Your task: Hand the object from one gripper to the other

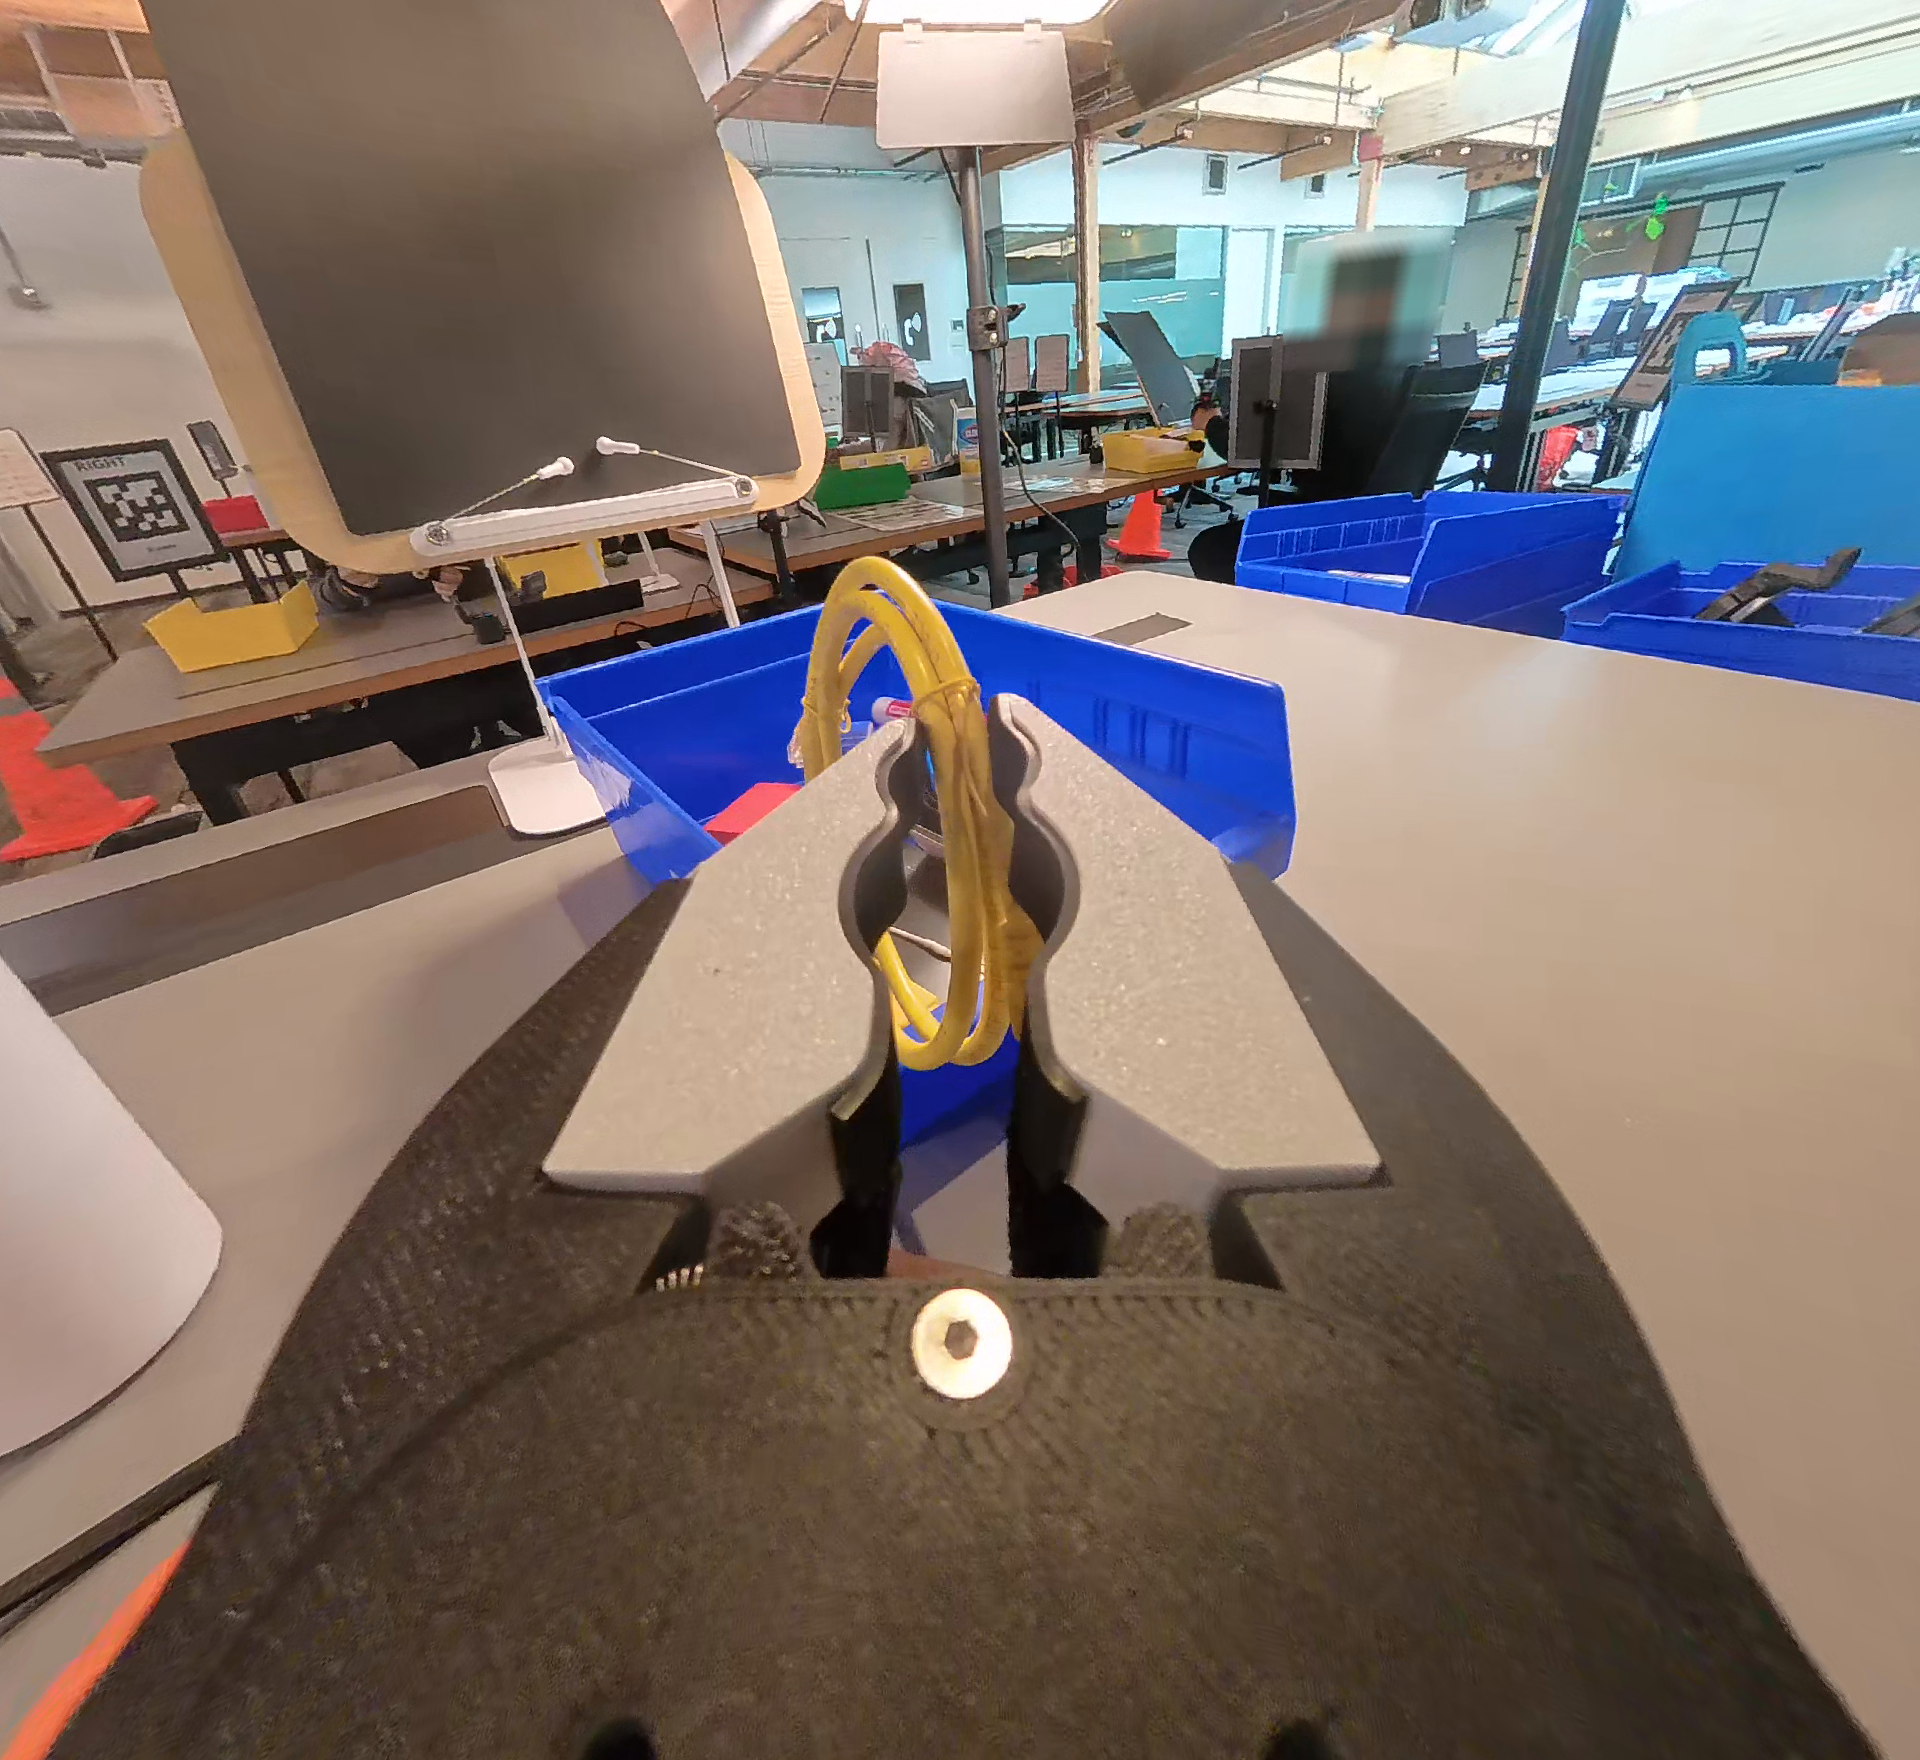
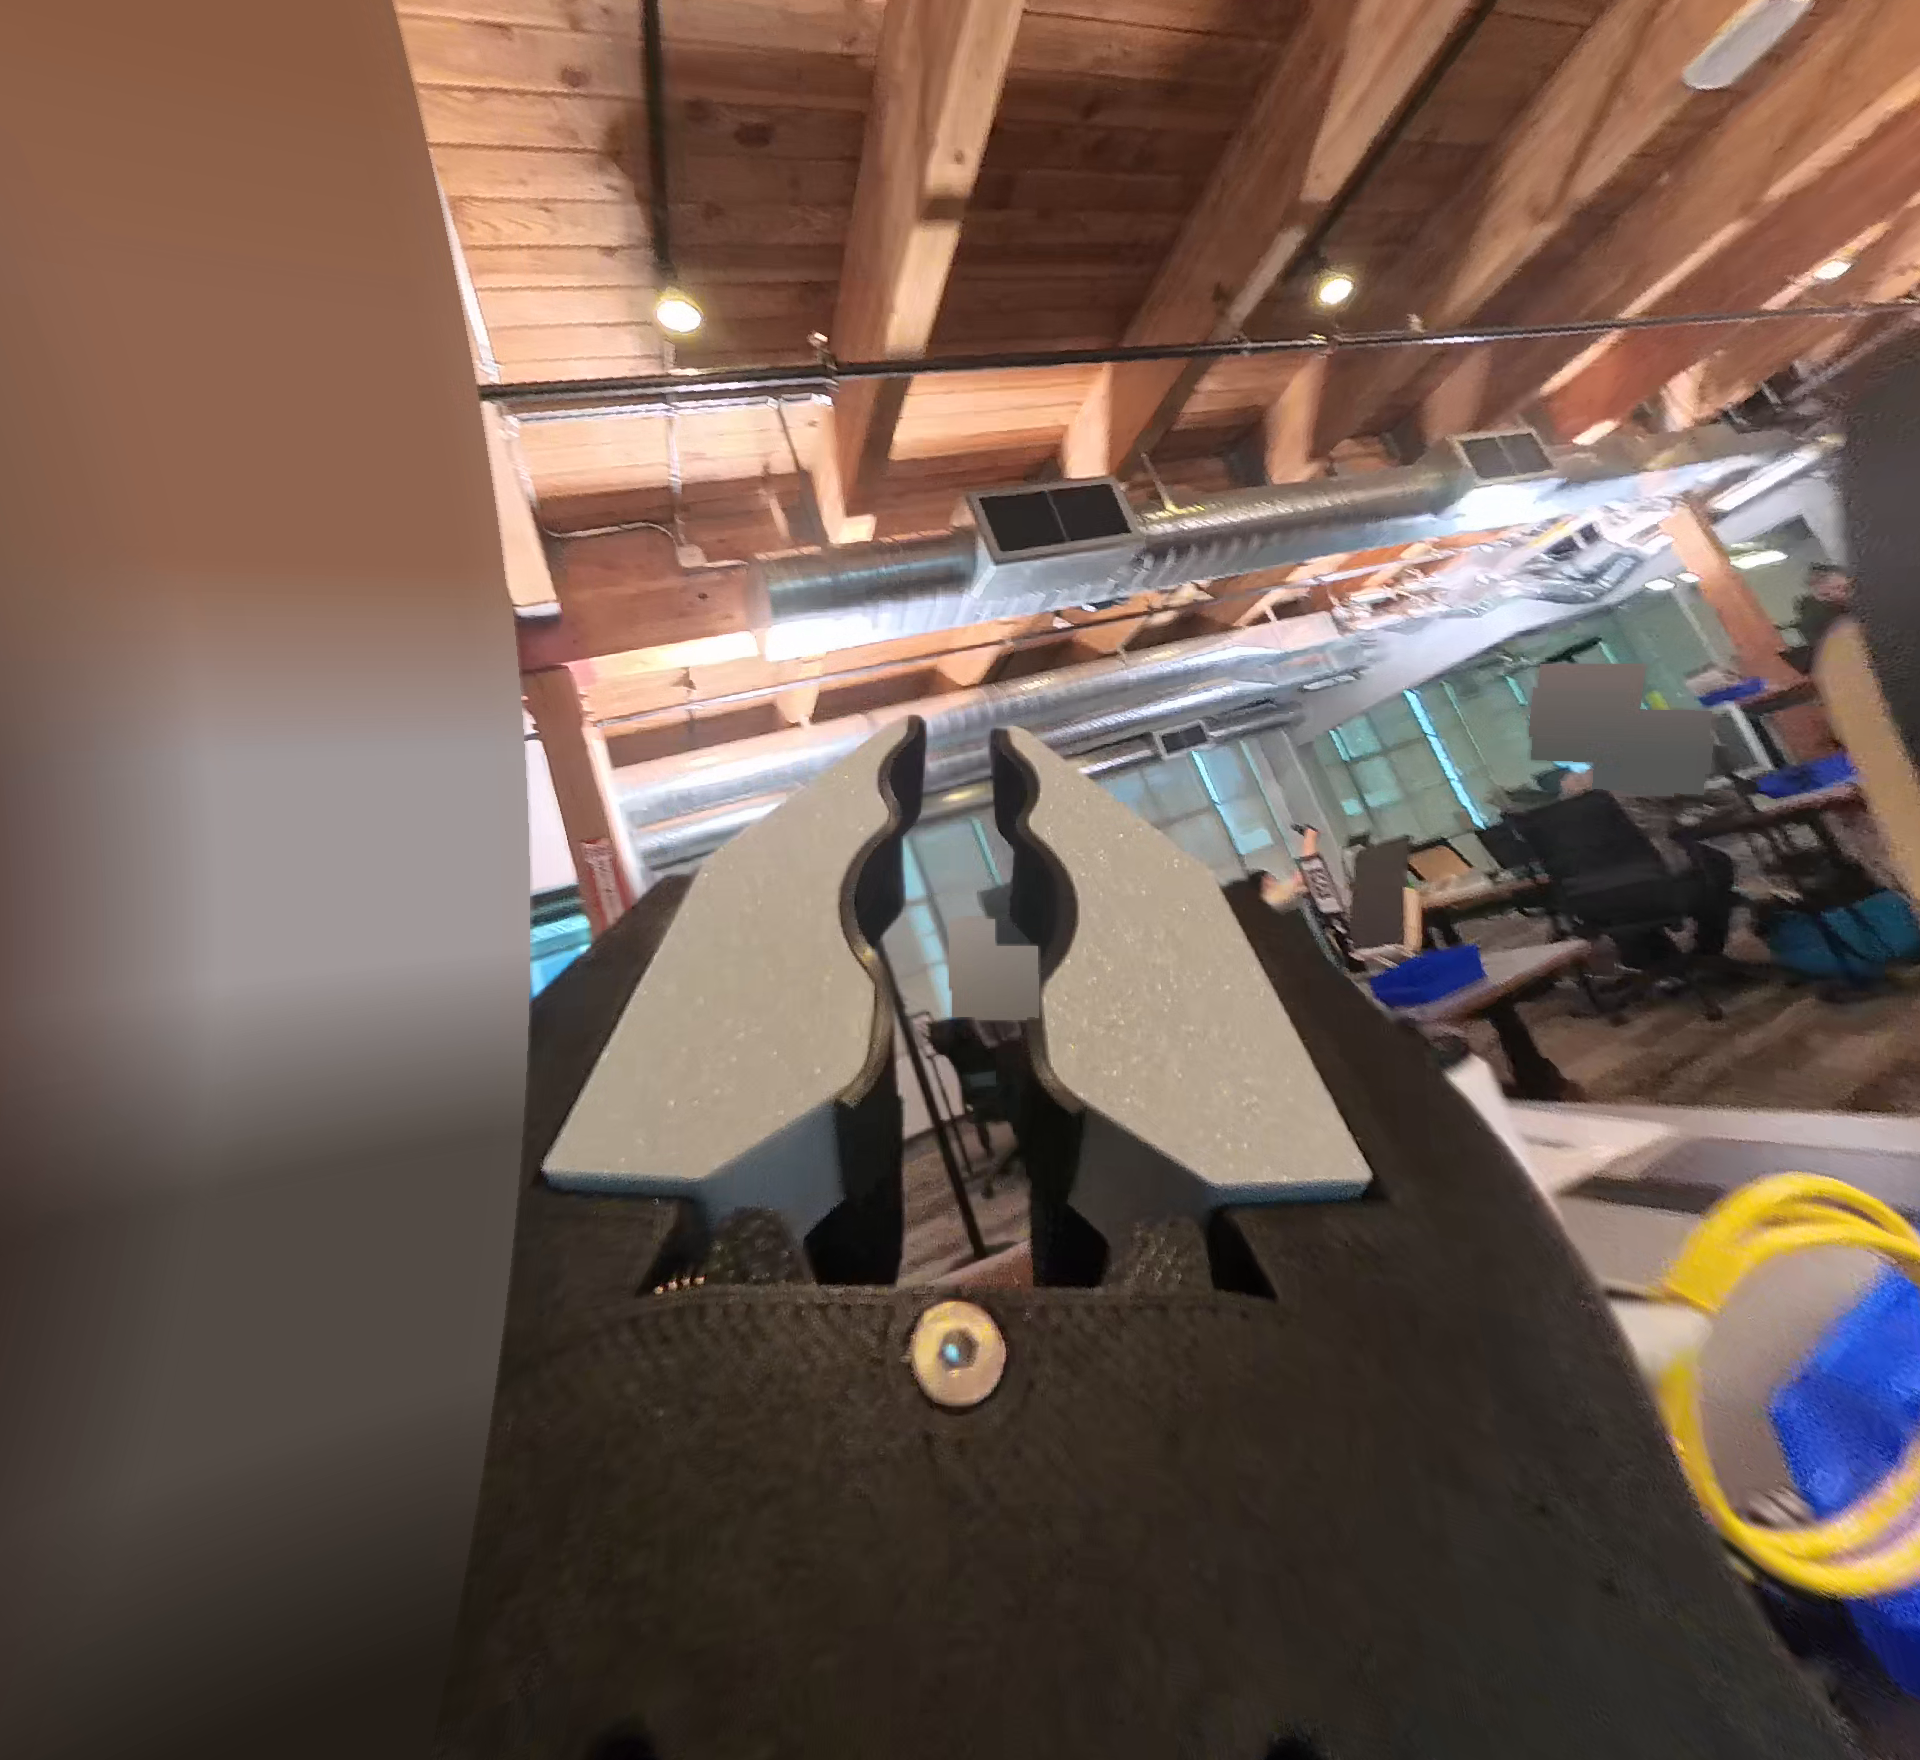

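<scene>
A timber-ceilinged workshop, a grey worktop (image 1: 1558, 879) and a blue bin (image 1: 1143, 723): a handover waits to happen.

The left gripper (image 1: 956, 723) is clenched on the coiled yellow cable (image 1: 894, 640), holding it upright above the bin, apparently so the loop stands free for a second grasp. The right gripper (image 2: 956, 744), jaws parted and empty, points toward the ceiling, with the cable low at its right edge.

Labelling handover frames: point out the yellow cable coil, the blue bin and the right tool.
yellow cable coil (image 1: 883, 630): left wrist view, top of the loop above the fingertips.
blue bin (image 1: 1143, 723): left wrist view, far wall.
right tool (image 2: 956, 744): right wrist view, gap between the fingertips.
</scene>
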Demonstrator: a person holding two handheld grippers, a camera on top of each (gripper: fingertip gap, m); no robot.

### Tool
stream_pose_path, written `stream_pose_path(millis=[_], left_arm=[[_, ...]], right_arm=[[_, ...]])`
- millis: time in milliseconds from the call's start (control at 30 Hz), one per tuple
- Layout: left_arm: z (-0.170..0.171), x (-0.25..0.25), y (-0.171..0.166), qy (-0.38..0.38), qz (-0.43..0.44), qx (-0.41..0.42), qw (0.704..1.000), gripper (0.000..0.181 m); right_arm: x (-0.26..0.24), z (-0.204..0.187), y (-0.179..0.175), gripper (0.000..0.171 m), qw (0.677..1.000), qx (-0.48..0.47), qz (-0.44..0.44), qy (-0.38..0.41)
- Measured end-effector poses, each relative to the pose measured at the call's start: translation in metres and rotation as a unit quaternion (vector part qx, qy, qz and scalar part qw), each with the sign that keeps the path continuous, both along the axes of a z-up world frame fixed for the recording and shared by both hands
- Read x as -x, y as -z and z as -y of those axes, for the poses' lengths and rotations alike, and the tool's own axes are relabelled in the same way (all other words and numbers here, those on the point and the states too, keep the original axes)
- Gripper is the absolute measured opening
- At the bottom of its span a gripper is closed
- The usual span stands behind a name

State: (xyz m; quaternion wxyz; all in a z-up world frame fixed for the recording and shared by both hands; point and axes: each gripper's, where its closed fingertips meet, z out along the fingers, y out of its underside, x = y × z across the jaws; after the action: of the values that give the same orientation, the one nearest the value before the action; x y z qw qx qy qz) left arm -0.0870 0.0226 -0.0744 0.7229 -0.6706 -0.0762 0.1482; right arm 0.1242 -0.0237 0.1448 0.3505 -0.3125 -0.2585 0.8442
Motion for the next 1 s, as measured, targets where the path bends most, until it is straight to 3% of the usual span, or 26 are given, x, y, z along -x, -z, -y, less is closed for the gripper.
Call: stream_pose_path(millis=[133, 267, 400, 467, 567, 733, 1000], left_arm=[[-0.004, -0.009, 0.0, 0.022, 0.008, -0.006, 1.0, 0.012], [-0.012, -0.03, 0.003, 0.072, 0.024, -0.017, 0.997, 0.012], [-0.017, -0.055, 0.011, 0.086, -0.012, -0.009, 0.996, 0.011], [-0.017, -0.065, 0.011, 0.081, -0.042, -0.01, 0.996, 0.011], [-0.015, -0.074, 0.006, 0.076, -0.068, -0.025, 0.994, 0.012], [-0.013, -0.088, 0.009, 0.082, -0.081, -0.03, 0.993, 0.012], [-0.019, -0.107, 0.02, 0.095, -0.133, 0.001, 0.987, 0.012]], right_arm=[[0.051, -0.045, 0.066, 0.013, 0.996, -0.048, 0.054, 0.048], [0.107, -0.095, 0.161, 0.015, 0.966, -0.158, 0.162, 0.122], [0.129, -0.108, 0.239, 0.025, 0.945, -0.175, 0.267, 0.068], [0.124, -0.093, 0.241, 0.031, 0.949, -0.171, 0.263, 0.014], [0.122, -0.09, 0.237, 0.031, 0.957, -0.15, 0.246, 0.006], [0.118, -0.078, 0.24, 0.031, 0.961, -0.102, 0.246, -0.071], [0.115, -0.083, 0.237, 0.031, 0.965, -0.046, 0.236, -0.105]])
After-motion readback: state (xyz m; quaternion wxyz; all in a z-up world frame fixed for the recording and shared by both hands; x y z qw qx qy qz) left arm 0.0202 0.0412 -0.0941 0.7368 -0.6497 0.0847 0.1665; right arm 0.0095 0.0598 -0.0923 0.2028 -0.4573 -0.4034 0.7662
